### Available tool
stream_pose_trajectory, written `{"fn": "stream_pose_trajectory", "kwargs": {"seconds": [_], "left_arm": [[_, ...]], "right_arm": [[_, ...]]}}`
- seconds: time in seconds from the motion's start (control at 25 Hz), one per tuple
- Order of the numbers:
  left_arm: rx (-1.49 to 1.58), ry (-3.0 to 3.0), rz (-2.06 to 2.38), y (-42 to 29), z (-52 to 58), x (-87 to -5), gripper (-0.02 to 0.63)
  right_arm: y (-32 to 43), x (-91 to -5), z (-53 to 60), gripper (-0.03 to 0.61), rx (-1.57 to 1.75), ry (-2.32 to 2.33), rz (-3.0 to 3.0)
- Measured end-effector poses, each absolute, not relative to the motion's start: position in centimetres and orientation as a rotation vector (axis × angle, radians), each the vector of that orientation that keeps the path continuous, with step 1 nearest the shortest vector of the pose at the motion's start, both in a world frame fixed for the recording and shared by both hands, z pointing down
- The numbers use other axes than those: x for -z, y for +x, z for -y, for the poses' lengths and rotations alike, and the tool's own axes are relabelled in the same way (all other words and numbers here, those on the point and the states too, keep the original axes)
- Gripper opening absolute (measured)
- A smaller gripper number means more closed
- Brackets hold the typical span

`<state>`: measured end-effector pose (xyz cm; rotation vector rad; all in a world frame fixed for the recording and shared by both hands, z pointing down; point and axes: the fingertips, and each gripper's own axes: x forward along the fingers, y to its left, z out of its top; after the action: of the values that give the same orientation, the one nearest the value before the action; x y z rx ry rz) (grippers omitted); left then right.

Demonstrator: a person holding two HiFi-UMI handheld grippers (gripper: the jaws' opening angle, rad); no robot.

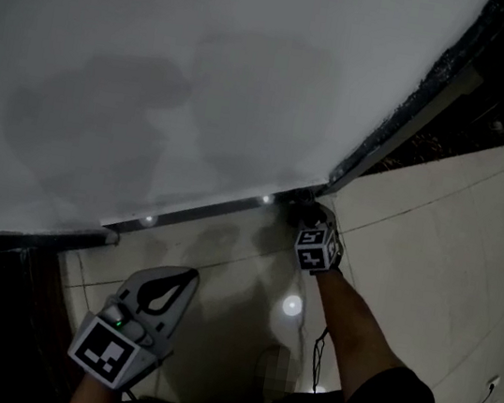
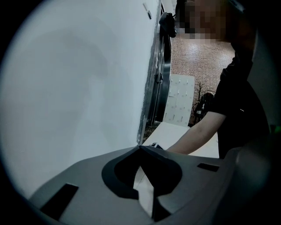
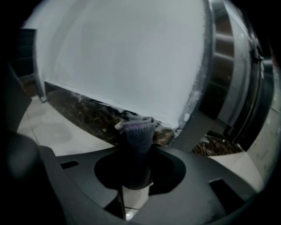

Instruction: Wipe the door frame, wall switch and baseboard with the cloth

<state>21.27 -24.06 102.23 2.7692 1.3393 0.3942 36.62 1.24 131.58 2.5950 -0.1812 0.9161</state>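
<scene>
Gripping the cloth [image 3: 137,130], right tongs [image 3: 136,151] reach low beside the baseboard [image 3: 85,113].

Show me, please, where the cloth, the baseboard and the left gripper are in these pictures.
cloth [image 3: 137,129]: right gripper view, its folded end above the jaws.
baseboard [image 3: 81,112]: right gripper view, dark speckled strip under the white wall.
left gripper [image 1: 187,278]: head view, the tips of its closed jaws.

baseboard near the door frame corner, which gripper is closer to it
Right. The right gripper holds the cloth at the baseboard; the left gripper hangs over the floor tiles, apart from it.
</scene>
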Motion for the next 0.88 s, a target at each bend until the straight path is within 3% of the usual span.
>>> {"fn": "stream_pose_trajectory", "kwargs": {"seconds": [0.6, 0.88], "left_arm": [[-0.288, 2.793, -1.252, 17.7, 30.5, -98.0, 0.000], [-0.301, 2.868, -1.111, 15.2, 36.4, -98.0, 0.001]], "right_arm": [[26.4, -129.5, 29.1, 0.095, -0.640, 2.305, 1.141], [25.9, -129.8, 40.9, 0.095, -0.601, 2.304, 1.252]]}}
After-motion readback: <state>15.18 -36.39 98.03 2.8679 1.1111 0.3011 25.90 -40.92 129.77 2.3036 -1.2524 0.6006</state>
